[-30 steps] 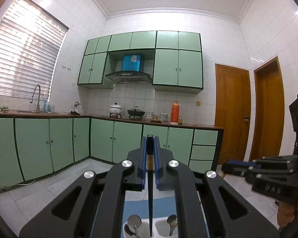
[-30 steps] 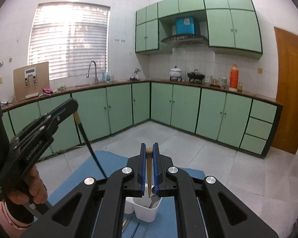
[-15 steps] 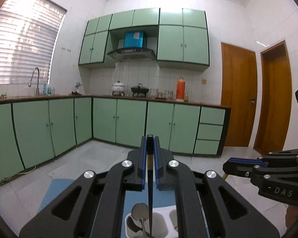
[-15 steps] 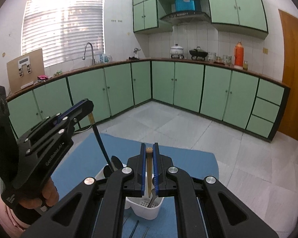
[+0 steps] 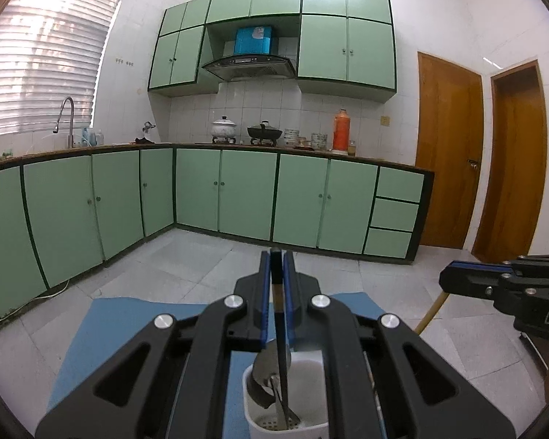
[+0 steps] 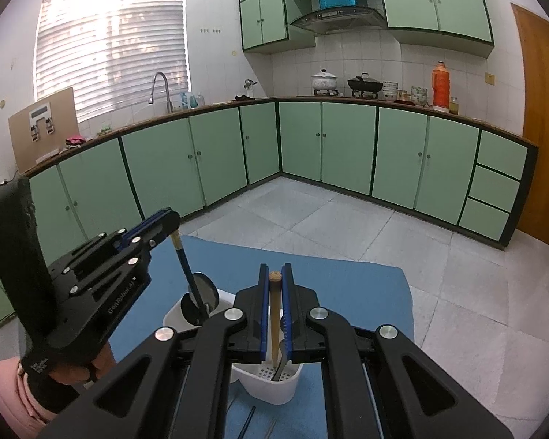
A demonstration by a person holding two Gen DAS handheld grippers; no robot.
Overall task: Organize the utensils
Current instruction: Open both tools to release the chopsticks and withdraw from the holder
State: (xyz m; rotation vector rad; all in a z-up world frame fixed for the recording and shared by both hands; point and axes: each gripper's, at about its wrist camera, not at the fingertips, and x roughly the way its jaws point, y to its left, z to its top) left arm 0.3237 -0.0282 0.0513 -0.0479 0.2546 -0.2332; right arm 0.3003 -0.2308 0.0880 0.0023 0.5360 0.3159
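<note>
While both claws hang over the blue mat [image 6: 347, 289], each is clenched on a utensil. The left claw [image 5: 276, 256] pinches the top of a dark-handled utensil [image 5: 280, 333] between its blue pads; the handle runs straight down from the jaws into the white holder [image 5: 311, 428] directly below, where a spoon bowl [image 5: 265, 366] stands against it. Seen from the right side, the same left claw [image 6: 168, 221] grips this utensil [image 6: 186, 270] at its pale end, the shaft slanting down into the holder's left compartment [image 6: 175, 316]. The right claw [image 6: 275, 274] is closed on a tan wooden handle [image 6: 274, 314], its rounded tip just above the pads; the handle drops into the holder's right compartment [image 6: 271, 384], beneath the jaws, beside a metal utensil whose kind cannot be told. More utensils [image 6: 249, 420] lie on the mat below the holder. A person's hand [image 6: 73, 369] carries the left claw.
</note>
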